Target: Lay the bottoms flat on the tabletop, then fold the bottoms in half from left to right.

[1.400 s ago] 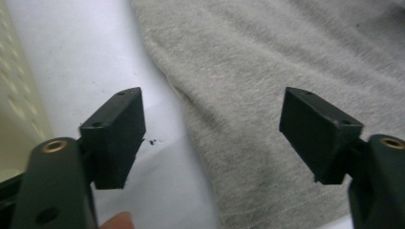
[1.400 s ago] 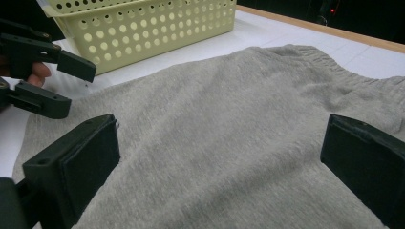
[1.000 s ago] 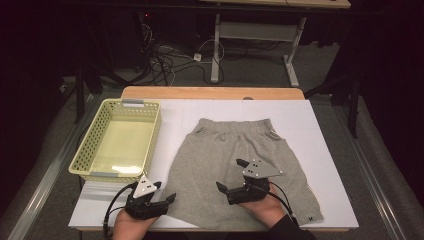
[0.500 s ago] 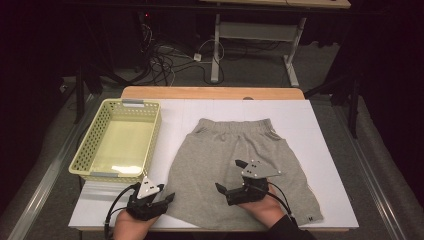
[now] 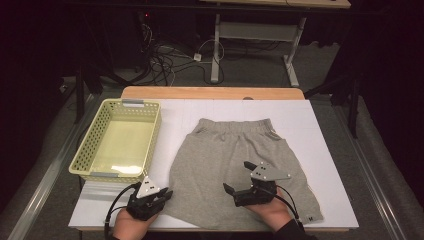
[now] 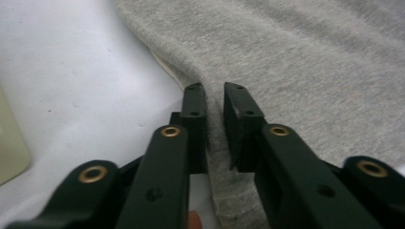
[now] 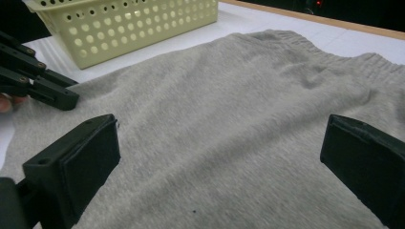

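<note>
While the grey shorts [image 5: 235, 160] lie flat on the white bench [image 5: 320, 125] beside the yellow basket [image 5: 117, 142], the left gripper [image 6: 214, 95] has just been closing; its fingers now pinch the hem edge, ready to lift. The right gripper [image 7: 219, 162] hovers released above the cloth.

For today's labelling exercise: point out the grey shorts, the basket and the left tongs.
shorts [image 5: 235, 150]: high view, middle of the fabric.
basket [image 5: 83, 150]: high view, left wall.
left tongs [image 6: 215, 102]: left gripper view, midway between the tips, closed on the shorts' edge.
</note>
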A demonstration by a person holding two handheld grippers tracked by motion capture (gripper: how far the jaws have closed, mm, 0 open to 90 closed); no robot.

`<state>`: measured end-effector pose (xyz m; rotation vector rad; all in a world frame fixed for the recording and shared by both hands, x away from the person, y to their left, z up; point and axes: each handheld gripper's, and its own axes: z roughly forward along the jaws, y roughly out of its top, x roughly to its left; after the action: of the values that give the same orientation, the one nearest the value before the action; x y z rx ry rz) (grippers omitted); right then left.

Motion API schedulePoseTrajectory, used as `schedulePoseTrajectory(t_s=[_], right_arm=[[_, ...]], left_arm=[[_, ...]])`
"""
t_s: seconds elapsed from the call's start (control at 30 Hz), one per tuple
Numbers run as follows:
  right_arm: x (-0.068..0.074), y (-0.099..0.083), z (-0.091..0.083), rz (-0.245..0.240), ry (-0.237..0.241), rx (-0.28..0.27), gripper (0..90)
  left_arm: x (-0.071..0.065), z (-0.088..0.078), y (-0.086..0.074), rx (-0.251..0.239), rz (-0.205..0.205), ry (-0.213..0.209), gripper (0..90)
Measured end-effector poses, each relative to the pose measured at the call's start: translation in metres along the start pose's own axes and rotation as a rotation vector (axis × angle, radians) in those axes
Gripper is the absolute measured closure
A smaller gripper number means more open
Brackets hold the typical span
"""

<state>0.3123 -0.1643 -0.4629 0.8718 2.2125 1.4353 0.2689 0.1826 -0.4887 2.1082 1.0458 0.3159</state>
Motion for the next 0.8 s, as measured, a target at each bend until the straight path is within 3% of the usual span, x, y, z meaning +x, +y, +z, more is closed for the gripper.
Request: schedulePoseTrajectory(t_s=[0.23, 0.33, 0.6, 0.8], right_arm=[[-0.002, -0.003, -0.003, 0.012, -0.018, 0.003, 0.0], [-0.003, -0.004, -0.007, 0.009, -0.024, -0.001, 0.1], [-0.011, -0.005, -0.025, 0.030, -0.071, -0.023, 0.2], [-0.012, -0.001, -0.021, 0.029, -0.066, -0.027, 0.3]], left_arm=[[0.007, 0.000, 0.002, 0.007, -0.032, -0.071, 82.9], [0.007, -0.002, 0.005, -0.017, -0.059, -0.104, 82.9], [-0.005, -0.006, 0.018, -0.091, -0.014, -0.164, 82.7], [-0.011, -0.009, 0.017, -0.145, 0.007, -0.189, 82.6]])
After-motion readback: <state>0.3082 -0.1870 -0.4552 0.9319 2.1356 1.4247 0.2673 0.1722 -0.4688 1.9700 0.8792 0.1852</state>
